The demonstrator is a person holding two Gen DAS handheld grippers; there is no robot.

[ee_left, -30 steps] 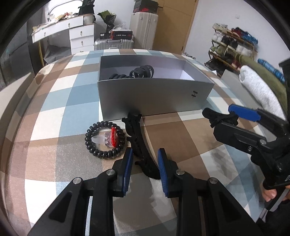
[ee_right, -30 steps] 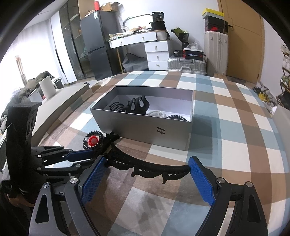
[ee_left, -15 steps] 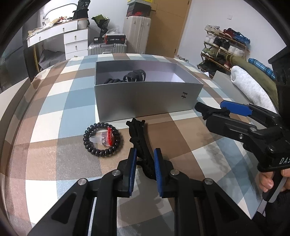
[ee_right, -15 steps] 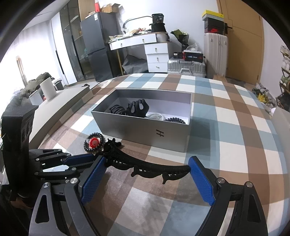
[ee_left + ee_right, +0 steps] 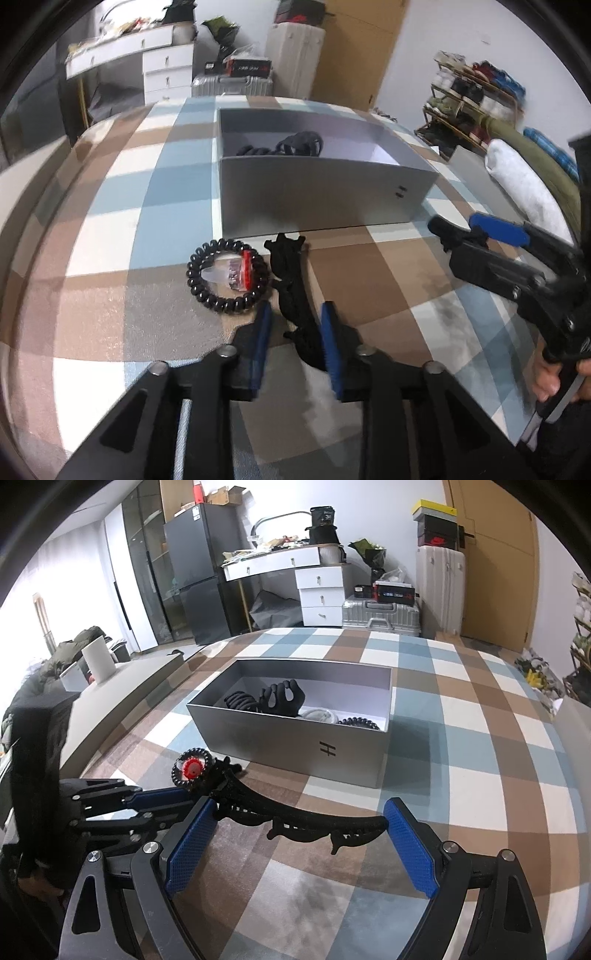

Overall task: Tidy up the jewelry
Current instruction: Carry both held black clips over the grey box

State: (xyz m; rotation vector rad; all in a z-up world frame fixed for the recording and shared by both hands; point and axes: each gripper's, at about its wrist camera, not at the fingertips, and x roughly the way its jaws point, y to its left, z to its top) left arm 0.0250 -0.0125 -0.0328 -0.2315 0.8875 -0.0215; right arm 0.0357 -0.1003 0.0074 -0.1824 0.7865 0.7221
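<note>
Grey box (image 5: pixel 295 746): only the right wrist view shows its white ring and coiled tie. Long black hair clip (image 5: pixel 295 306), curved and toothed, lies on the checked bench (image 5: pixel 110 221) before the box, between the opening jaws of the left gripper (image 5: pixel 293 332); right gripper (image 5: pixel 299 849) jaws wide. Black coil tie (image 5: pixel 225 277) beside it rings a red-capped piece.

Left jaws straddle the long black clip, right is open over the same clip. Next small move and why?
Probably close the left gripper on the long black hair clip. Its jaws are opening, with the clip between the pads but a gap showing on the left side. The clip still lies on the checked cloth in front of the grey box, and the right gripper only brackets it lengthwise.
</note>
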